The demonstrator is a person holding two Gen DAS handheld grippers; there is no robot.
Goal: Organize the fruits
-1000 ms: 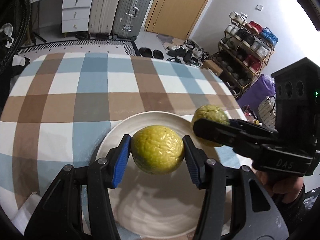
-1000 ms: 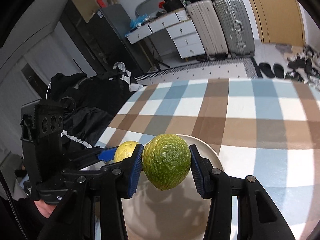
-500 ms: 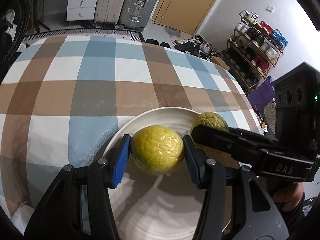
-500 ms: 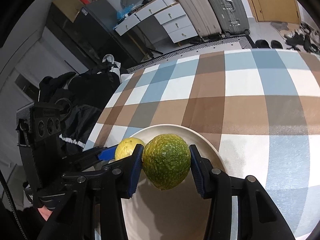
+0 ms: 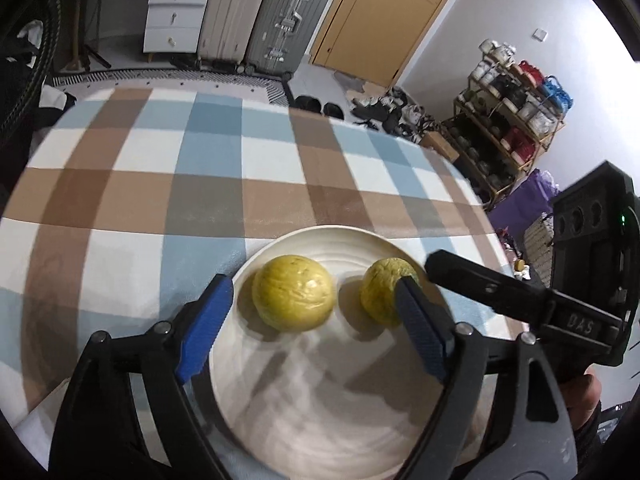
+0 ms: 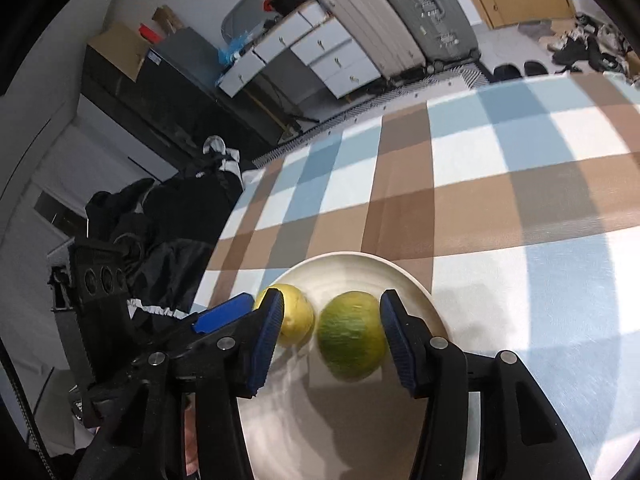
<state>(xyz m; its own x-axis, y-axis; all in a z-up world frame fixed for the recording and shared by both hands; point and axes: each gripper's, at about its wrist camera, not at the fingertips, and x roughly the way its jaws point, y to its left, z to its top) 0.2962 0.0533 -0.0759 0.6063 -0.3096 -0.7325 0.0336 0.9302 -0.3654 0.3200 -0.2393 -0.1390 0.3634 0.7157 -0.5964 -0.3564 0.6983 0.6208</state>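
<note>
A white plate (image 5: pixel 320 412) sits on the checked tablecloth near the front edge; it also shows in the right wrist view (image 6: pixel 360 268). A yellow wrinkled fruit (image 5: pixel 294 298) lies on the plate between my left gripper's (image 5: pixel 310 326) spread blue pads, touching neither. A green wrinkled fruit (image 5: pixel 382 292) lies to its right, partly behind the left gripper's right pad. In the right wrist view the green fruit (image 6: pixel 352 340) lies between my right gripper's (image 6: pixel 330 340) open pads, with the yellow fruit (image 6: pixel 296 320) to its left, partly behind the left pad.
The checked tablecloth (image 5: pixel 200 184) spreads beyond the plate. Past the table's far edge stand suitcases (image 5: pixel 260 16), white drawers (image 5: pixel 172 20) and a shoe rack (image 5: pixel 508 120). Black bags (image 6: pixel 172 224) sit off the table's left side in the right wrist view.
Both grippers have opened and let go of their fruits. The yellow and green fruits now lie side by side on the plate.
</note>
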